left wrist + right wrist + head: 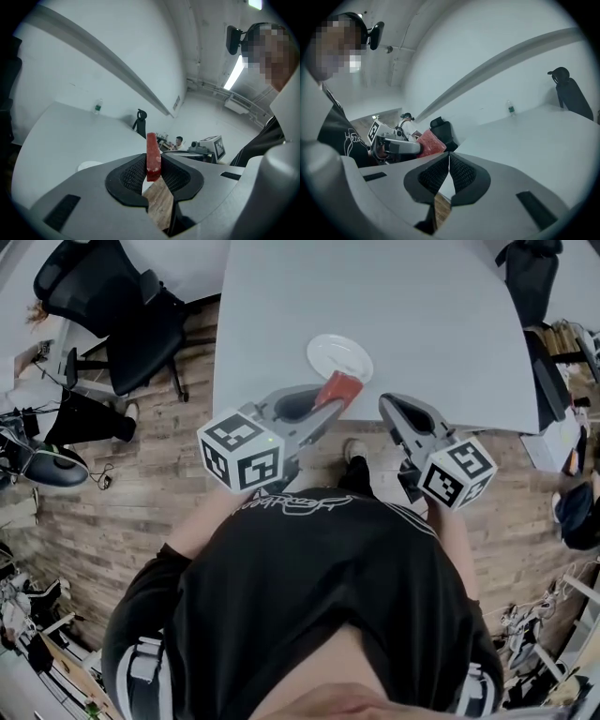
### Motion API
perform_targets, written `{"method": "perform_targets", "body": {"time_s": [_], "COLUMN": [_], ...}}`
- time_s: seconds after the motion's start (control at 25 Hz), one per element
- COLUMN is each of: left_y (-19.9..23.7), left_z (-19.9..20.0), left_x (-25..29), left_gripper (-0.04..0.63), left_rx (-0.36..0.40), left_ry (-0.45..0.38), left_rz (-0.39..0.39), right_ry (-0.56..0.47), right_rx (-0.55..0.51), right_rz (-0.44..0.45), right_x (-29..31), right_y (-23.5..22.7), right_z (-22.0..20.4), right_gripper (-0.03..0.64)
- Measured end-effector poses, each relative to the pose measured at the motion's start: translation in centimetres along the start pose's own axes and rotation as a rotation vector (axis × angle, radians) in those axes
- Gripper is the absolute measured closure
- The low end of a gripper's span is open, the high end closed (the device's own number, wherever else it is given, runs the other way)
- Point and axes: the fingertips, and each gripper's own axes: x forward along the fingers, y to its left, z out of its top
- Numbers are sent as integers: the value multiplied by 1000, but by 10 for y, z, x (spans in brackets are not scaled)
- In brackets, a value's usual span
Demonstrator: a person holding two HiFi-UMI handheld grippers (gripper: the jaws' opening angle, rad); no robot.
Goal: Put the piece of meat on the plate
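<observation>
Transport step: my left tongs (pixel 330 407) grip the flat red meat slab (pixel 341 387) at the edge of the grey surface (pixel 375 306), just beside the round white plate (pixel 336 352). Right tongs (pixel 449 171) closed, empty. Next: centre over plate, lower, release.

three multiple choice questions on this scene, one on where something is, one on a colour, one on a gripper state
1. Where on the table is the plate?
A) in its middle
B) by the edge nearest the person
C) by the far edge

2. What colour is the piece of meat?
A) green
B) red
C) white

3. How is the right gripper?
A) shut and empty
B) shut on the plate
C) wide open

Answers:
1 B, the head view shows the plate just inside the near edge.
2 B, it shows red between the pads of the left gripper.
3 A, its own view shows the jaws together with nothing between them.
</observation>
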Motion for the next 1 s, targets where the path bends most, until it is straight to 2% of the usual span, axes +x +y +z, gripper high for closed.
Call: {"method": "perform_targets", "body": {"time_s": [0.4,1.0], "left_y": [39,92], "left_z": [13,-13], "left_x": [36,72], "left_gripper": [503,503], "left_rx": [-46,-121], "left_ry": [3,81], "left_rz": [39,93], "right_ry": [36,119], "right_rx": [-2,72], "right_rz": [19,34], "right_x": [26,64], "right_y": [-49,-97], "right_z": [17,-5], "right_gripper": [607,607]}}
